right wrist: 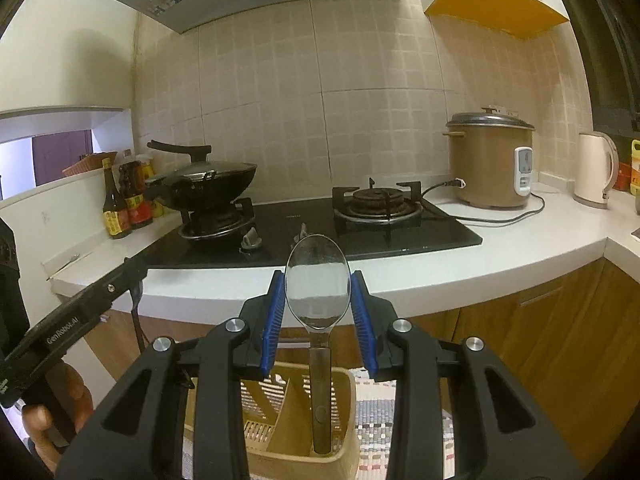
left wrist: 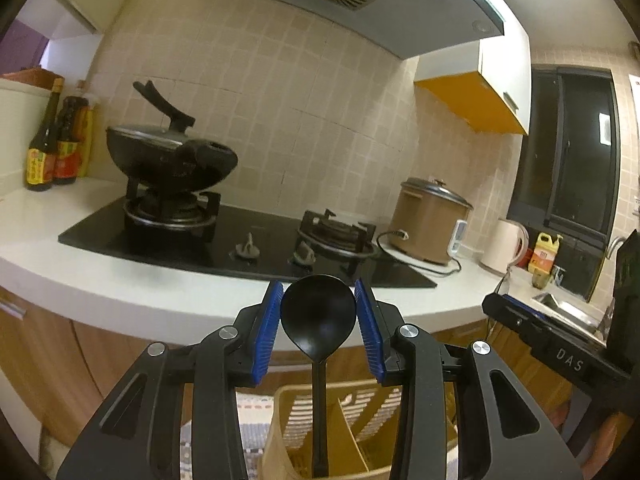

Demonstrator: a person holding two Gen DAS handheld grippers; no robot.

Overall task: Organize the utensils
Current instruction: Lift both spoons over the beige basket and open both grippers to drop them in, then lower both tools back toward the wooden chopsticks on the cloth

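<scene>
Upright in the slotted beige plastic utensil holder (left wrist: 304, 432) stands a black plastic ladle (left wrist: 318, 314), its bowl between the spread blue pads of the left gripper (left wrist: 318, 320), just beside them; contact cannot be told. Likewise, the shiny metal spoon (right wrist: 318, 284) with a dark handle stands in the holder, between the right gripper's (right wrist: 318, 312) parted fingers. Beyond lie the white countertop (right wrist: 520, 248) and the black glass gas hob (right wrist: 280, 220).

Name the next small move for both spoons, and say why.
Probably open both and withdraw: the black spoon and metal spoon already stand handle-down in the caddy, each hand-held gripper, left and right, flanking a bowl.
</scene>
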